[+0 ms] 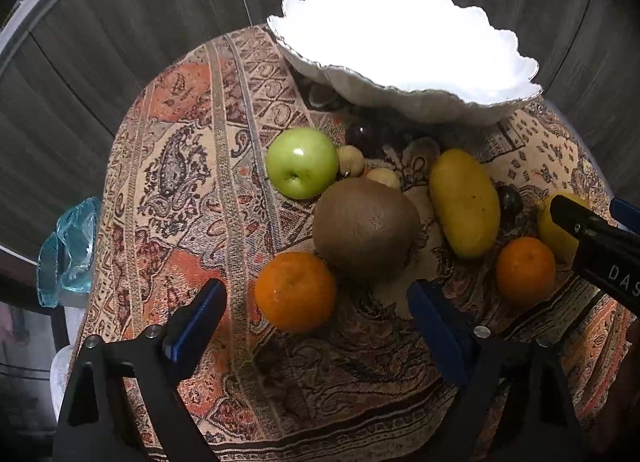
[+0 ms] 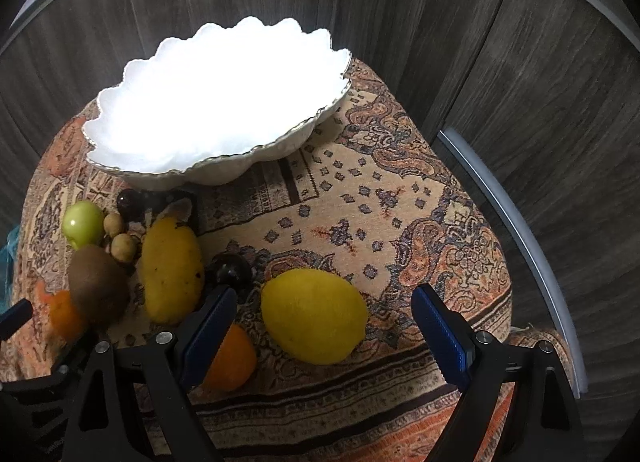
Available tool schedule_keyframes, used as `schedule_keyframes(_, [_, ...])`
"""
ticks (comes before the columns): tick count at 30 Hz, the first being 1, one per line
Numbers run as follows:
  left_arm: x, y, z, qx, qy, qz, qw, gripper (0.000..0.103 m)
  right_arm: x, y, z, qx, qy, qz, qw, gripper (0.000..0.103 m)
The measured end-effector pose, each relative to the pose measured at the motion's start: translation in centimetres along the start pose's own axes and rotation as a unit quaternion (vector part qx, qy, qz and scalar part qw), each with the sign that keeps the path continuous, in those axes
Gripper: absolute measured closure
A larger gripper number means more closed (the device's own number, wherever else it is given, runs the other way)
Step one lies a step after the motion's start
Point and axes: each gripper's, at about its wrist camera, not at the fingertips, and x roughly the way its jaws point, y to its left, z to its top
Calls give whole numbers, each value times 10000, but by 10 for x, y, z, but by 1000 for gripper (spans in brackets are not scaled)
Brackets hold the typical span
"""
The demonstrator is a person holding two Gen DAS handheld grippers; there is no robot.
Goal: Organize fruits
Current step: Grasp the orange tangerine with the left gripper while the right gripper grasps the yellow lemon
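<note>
A white scalloped bowl [image 1: 400, 46] [image 2: 224, 102] stands at the back of the patterned cloth. In front of it lie a green apple [image 1: 302, 162], a kiwi [image 1: 366, 230], a mango [image 1: 464, 202], two oranges [image 1: 295, 291] [image 1: 525, 270], a lemon [image 2: 314, 316], small longans [image 1: 351, 160] and dark plums [image 2: 233, 270]. My left gripper [image 1: 316, 314] is open, its blue pads either side of the near orange. My right gripper [image 2: 324, 326] is open around the lemon, not touching it.
The round table is covered by the paisley cloth [image 2: 400, 222], which drops off at the edges. Grey wood panels [image 2: 520, 62] stand close behind. A crumpled blue plastic bag [image 1: 68, 250] lies off the table's left edge.
</note>
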Motion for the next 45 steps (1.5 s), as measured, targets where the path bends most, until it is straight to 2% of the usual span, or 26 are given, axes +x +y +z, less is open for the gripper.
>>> schedule_keyframes(8, [15, 8, -4, 27, 157, 81, 9998, 18, 14, 5, -3, -59, 167, -30, 9998, 13])
schedule_keyframes(11, [22, 8, -5, 51, 240, 26, 9997, 27, 21, 5, -3, 5, 271, -28, 9996, 14])
schedule_keyframes(14, [28, 7, -6, 43, 326, -37, 9995, 37, 29, 4, -4, 45, 434, -5, 9990, 22])
schedule_keyframes(17, [30, 7, -6, 87, 313, -8, 9995, 39, 34, 1, -5, 112, 514, 63, 9986, 29])
schedule_keyframes(20, [30, 4, -6, 97, 295, -20, 9995, 41, 35, 3, -4, 78, 511, 94, 9986, 32])
schedule_keyframes(21, [29, 4, -6, 110, 290, -14, 9995, 44, 36, 3, -4, 95, 536, 137, 9984, 35])
schedule_keyframes(25, [31, 9, -4, 125, 259, 45, 9996, 58, 37, 5, -3, 76, 548, 165, 9983, 38])
schedule_keyframes(33, [19, 5, -3, 170, 191, -27, 9997, 59, 25, 4, -8, 126, 487, 302, 9983, 39])
schedule_keyframes(45, [-32, 5, 4, 204, -316, 31, 9993, 59, -22, 0, -2, 150, -31, 465, 9988, 39])
